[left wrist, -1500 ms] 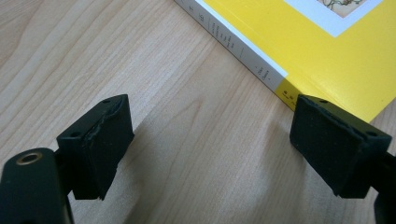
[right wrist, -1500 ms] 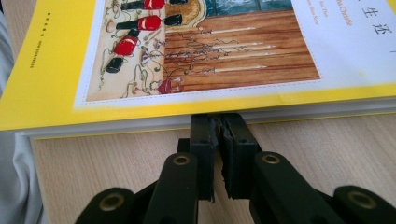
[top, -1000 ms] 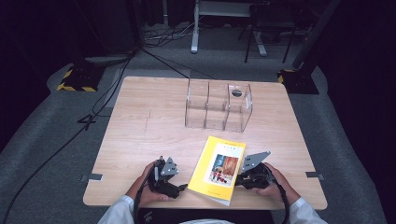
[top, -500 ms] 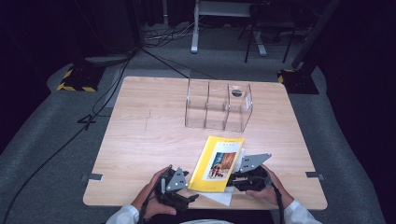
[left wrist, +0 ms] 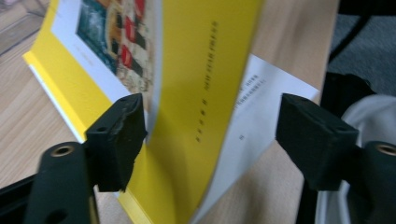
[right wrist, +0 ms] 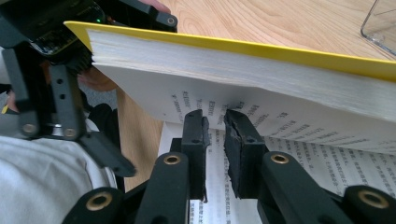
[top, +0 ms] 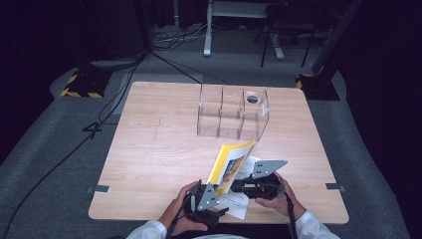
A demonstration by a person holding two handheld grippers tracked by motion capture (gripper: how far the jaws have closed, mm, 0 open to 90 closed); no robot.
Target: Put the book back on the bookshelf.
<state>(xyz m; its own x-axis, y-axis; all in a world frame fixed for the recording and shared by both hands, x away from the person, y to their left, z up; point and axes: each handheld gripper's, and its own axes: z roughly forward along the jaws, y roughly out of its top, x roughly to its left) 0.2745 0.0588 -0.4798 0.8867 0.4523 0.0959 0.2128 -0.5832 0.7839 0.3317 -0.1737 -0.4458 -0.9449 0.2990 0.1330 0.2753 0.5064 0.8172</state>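
A yellow book (top: 231,162) lies near the table's front edge. Its cover and a thick block of pages are lifted and tilted up, above an open white text page (top: 234,201). My left gripper (top: 215,199) is open at the book's near left. In the left gripper view, the left gripper (left wrist: 210,135) has the raised yellow cover (left wrist: 196,93) standing between its wide-apart jaws. My right gripper (top: 238,186) comes in from the right under the raised part. In the right gripper view, the right gripper (right wrist: 217,126) is shut to a narrow slit, its tips against the lifted pages (right wrist: 233,60).
A clear plastic organizer (top: 231,112) with three compartments stands at the back middle of the wooden table (top: 149,149). A small dark round thing (top: 252,99) sits in its right compartment. The person's hands and white sleeves sit at the front edge.
The book lay flat a second ago. Its cover and pages have risen to a steep tilt. My left gripper has moved right to the book, and my right gripper has slid under it.
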